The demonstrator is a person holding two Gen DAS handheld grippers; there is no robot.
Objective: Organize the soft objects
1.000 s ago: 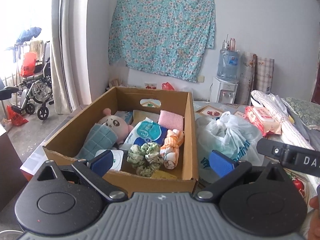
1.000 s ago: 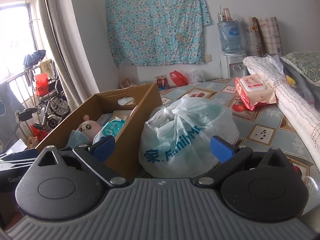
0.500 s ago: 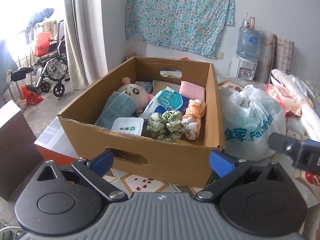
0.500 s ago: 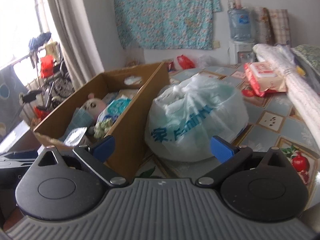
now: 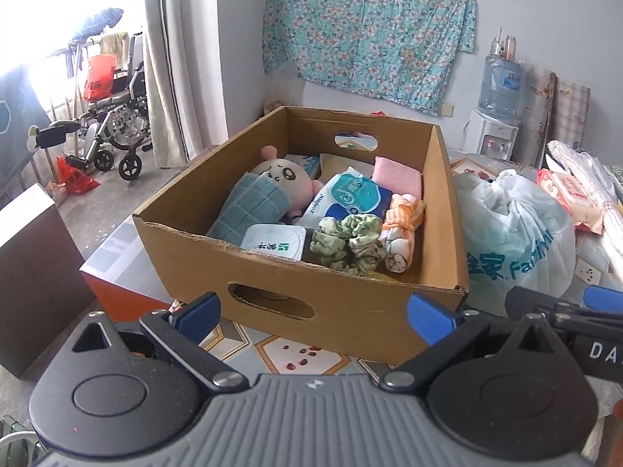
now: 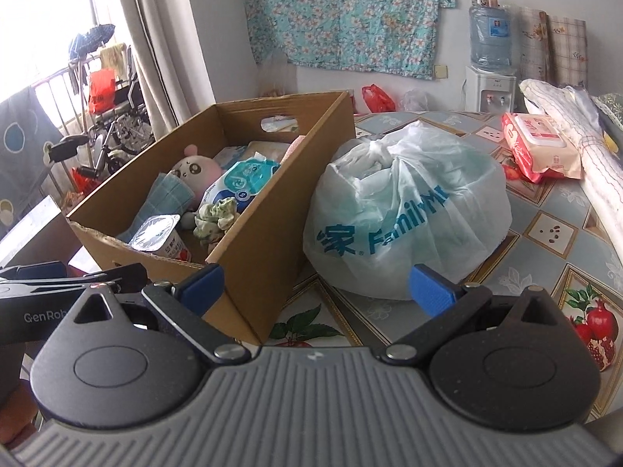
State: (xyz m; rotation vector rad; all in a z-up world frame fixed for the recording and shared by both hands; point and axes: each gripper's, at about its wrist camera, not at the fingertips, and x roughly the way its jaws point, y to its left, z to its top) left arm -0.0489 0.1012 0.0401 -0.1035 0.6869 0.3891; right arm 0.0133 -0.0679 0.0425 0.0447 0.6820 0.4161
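- Left wrist view: the left gripper (image 5: 313,317) hangs in front of the cardboard box (image 5: 311,292), its blue-tipped fingers spread wide with nothing between them.
- The box stands on the patterned table (image 5: 296,354) and holds the soft things: a pink plush toy (image 5: 286,175), a teal knitted cloth (image 5: 253,210) leaning against it, a blue wipes pack (image 5: 350,196), a pink sponge-like pad (image 5: 397,175), a green scrunchie bundle (image 5: 348,241), an orange-and-white rolled cloth (image 5: 401,229) and a sealed cup (image 5: 272,241) at the near wall.
- A tied plastic bag (image 5: 518,241) sits just to the right of the box, touching its side; part of the other tool shows at the lower right edge.
- Right wrist view: the right gripper (image 6: 315,288) is also spread wide and empty, aimed at the gap between the box's near corner and the plastic bag.
- Farther right on the table lie a red wipes packet (image 6: 537,144) and a rolled quilt (image 6: 595,155).
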